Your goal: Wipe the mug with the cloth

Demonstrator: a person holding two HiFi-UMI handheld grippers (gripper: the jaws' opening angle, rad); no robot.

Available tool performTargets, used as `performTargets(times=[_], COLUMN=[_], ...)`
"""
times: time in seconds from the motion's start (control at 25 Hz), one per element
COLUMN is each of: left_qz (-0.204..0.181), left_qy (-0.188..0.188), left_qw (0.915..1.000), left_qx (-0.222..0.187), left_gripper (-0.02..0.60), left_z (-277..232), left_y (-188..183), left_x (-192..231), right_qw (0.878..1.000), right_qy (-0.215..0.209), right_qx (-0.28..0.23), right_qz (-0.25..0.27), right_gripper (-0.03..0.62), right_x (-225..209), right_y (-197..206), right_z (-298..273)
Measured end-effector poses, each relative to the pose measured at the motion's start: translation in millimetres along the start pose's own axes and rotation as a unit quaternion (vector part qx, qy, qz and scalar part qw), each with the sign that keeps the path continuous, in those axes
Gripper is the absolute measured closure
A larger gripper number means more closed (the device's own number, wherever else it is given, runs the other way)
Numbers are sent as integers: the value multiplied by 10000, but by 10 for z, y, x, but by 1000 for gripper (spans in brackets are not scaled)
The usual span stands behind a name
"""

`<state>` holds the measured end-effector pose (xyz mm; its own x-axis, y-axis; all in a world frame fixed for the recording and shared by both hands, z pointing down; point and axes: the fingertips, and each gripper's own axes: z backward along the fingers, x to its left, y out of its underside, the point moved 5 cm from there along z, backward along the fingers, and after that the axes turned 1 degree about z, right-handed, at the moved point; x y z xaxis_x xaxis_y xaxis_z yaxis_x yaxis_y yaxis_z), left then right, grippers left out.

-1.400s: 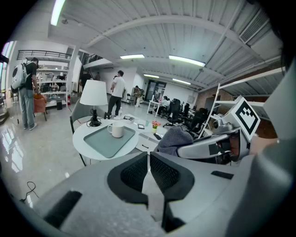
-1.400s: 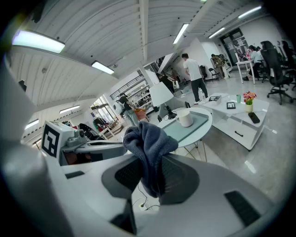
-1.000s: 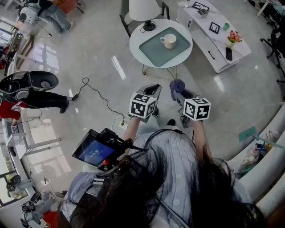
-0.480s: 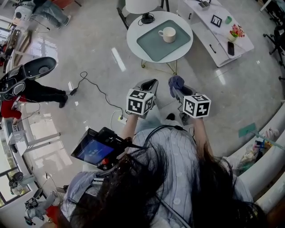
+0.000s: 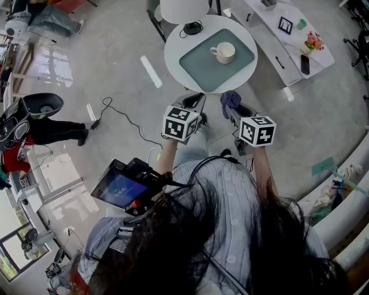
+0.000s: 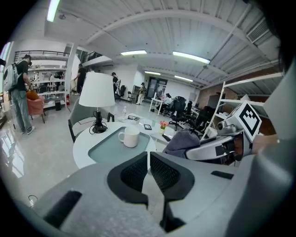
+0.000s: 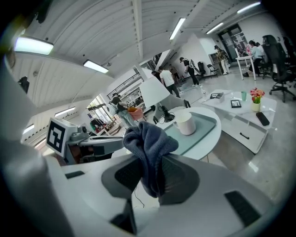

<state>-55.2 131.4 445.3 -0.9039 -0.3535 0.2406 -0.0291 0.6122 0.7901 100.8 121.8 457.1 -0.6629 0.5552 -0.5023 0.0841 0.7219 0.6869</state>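
floor (image 5: 115, 52): grey, glossy, a black cable (image 5: 124, 118) trailing across it below me | ahead of me: round white desk (image 5: 169, 55), white-shaded lamp (image 5: 183, 8) at its far edge | right of it: long low white table (image 5: 262, 26) | overhead: ribbed white ceiling (image 6: 138, 32), strip lights (image 6: 190, 57) lit | far end: black office chairs (image 6: 178, 107)
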Motion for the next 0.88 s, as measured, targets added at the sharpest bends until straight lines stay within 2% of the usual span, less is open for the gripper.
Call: performTargets(times=[0.2,0.44,0.72,0.88], left_qz=[-254,-481,-963,-1346], left_qy=[216,480,782,965], left_qw=[9994,9971,9905,9834], left_qx=[96,345,602,741], left_gripper=[554,554,554,554], left_z=[-255,-486,-754,-994], left_y=[-288,-468,-551,-562], left_x=[353,697,975,1128], right_qw=[9999,9994,9980,9966], right_qy=[82,243,505,672], right_qx=[12,147,174,188], right_qz=[-87,-197,-338,-429], right_gripper=[496,496,496,496], right_x=[-36,-73,-98,-161], right_y=[-309,-534,-594,-605], right_z=[-400,-788,-1046,-1165])
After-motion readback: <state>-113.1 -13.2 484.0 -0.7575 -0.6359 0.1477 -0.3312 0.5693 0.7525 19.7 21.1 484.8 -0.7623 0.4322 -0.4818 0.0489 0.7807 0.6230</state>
